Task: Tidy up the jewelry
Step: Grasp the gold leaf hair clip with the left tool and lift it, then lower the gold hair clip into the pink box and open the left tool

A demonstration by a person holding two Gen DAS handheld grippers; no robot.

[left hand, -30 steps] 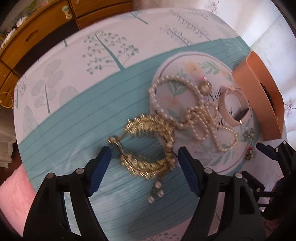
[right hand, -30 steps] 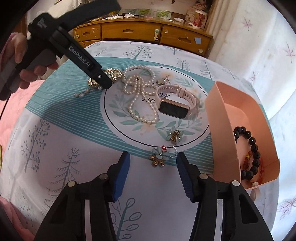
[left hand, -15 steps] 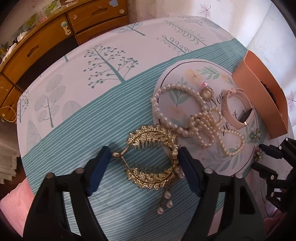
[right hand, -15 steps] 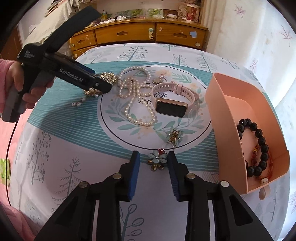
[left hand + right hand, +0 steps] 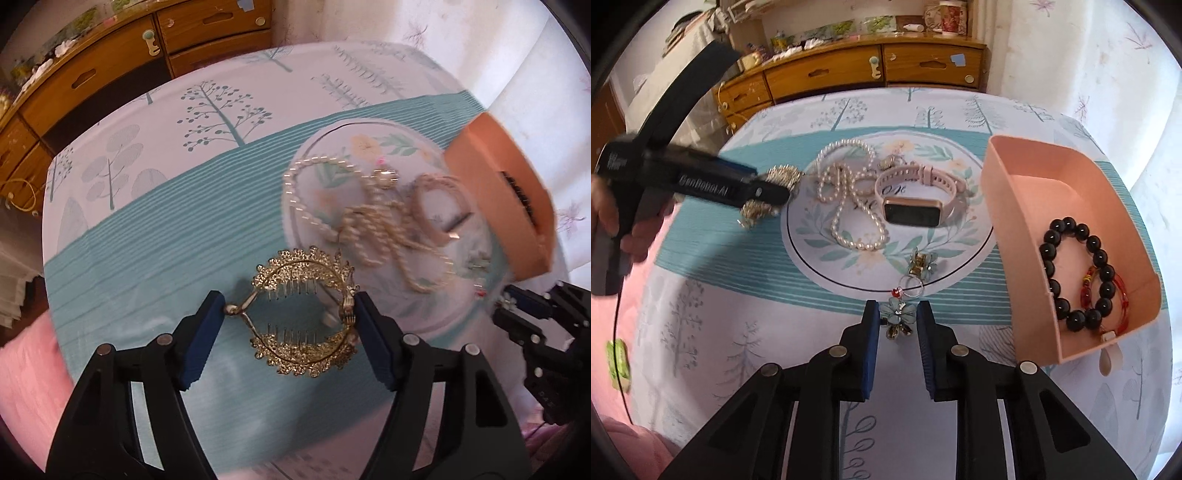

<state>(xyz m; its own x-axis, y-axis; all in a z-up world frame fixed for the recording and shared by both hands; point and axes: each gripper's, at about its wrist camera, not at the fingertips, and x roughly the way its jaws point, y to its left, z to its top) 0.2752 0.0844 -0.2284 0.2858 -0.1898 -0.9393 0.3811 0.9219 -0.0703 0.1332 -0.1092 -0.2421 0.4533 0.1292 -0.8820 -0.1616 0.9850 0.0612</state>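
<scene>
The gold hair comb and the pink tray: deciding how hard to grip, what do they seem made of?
Gold hair comb: likely gold-tone metal, glittery filigree rim, thin wire teeth; probably rigid. Pink tray: looks like matte folded card or thin plastic, with flat walls and creased corners; cannot tell which.

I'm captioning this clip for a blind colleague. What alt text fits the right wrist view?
The right tongs close around a teal flower charm on a tree-print tablecloth. Beyond lie a pearl necklace and pink watch; a pink box at right holds a black bead bracelet.
</scene>
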